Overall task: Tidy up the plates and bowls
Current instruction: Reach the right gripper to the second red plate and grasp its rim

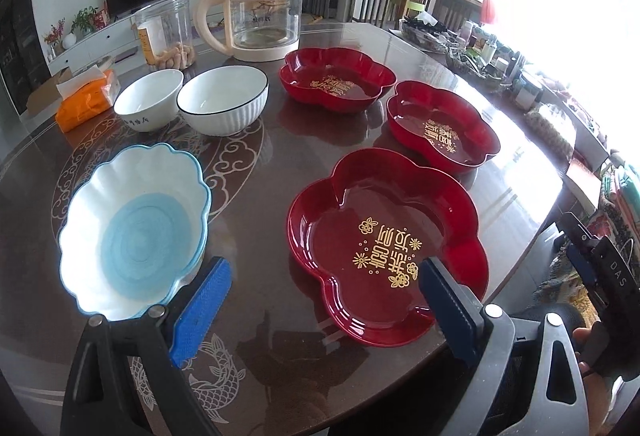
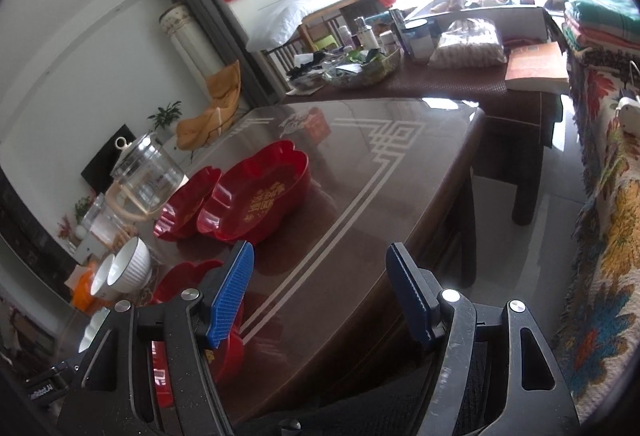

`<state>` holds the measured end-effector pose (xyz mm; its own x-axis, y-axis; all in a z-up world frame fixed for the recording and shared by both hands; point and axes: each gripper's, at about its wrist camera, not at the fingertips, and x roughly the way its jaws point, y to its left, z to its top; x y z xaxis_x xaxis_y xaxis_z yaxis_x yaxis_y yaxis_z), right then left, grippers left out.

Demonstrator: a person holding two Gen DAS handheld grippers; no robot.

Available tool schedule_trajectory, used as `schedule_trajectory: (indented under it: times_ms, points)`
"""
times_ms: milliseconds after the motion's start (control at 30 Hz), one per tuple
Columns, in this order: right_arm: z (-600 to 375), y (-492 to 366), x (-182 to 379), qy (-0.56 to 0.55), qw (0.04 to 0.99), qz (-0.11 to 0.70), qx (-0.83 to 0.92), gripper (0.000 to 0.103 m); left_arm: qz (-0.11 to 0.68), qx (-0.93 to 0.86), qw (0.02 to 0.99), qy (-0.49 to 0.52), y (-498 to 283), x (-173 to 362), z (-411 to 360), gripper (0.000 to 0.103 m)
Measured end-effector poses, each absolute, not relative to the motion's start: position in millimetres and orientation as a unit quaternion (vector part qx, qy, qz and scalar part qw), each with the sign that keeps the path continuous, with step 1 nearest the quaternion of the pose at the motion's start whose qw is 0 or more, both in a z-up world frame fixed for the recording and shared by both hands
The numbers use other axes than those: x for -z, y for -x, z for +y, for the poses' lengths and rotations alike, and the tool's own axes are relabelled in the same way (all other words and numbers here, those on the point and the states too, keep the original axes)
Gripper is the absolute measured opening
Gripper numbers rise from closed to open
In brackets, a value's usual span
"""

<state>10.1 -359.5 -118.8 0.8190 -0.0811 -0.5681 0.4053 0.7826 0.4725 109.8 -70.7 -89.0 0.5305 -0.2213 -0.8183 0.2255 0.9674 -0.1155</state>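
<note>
Three red lobed plates are spread on the desk (image 1: 280,164): the nearest plate (image 1: 384,248) lies just ahead of the left gripper (image 1: 324,290), whose jaws are held wide and empty. A scalloped blue bowl (image 1: 136,232) sits beside it, with two white bowls (image 1: 192,100) farther back. The right gripper (image 2: 320,292) is likewise spread wide, with nothing between its jaws. The plates are judged light, stiff and glossy, hence slippery; a raised rim lobe is best pinched. The bowls look ceramic, heavier and fragile.
</note>
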Motion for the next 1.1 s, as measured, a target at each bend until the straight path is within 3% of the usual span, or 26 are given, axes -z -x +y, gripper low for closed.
schedule_trajectory:
  times_ms: [333,600,833,1100]
  points:
    - [-364.4,-11.1,124.7,-0.325,0.894,0.283,0.122,0.073,0.504,0.166,0.848,-0.009,-124.6,90.9,-89.1,0.094]
    - [-390.6,-68.2,99.9,-0.292,0.890,0.341,0.074,0.073,0.536,0.167,0.827,0.015,-207.6,68.6,-103.7,0.094]
    - [-426.0,-155.4,87.6,-0.214,0.863,0.456,0.039,0.073,0.614,0.147,0.771,0.086,-280.3,105.9,-139.0,0.094]
    - [-444.4,-209.7,109.7,-0.231,0.835,0.499,0.001,0.073,0.629,0.123,0.765,0.066,-316.4,132.2,-185.3,0.093]
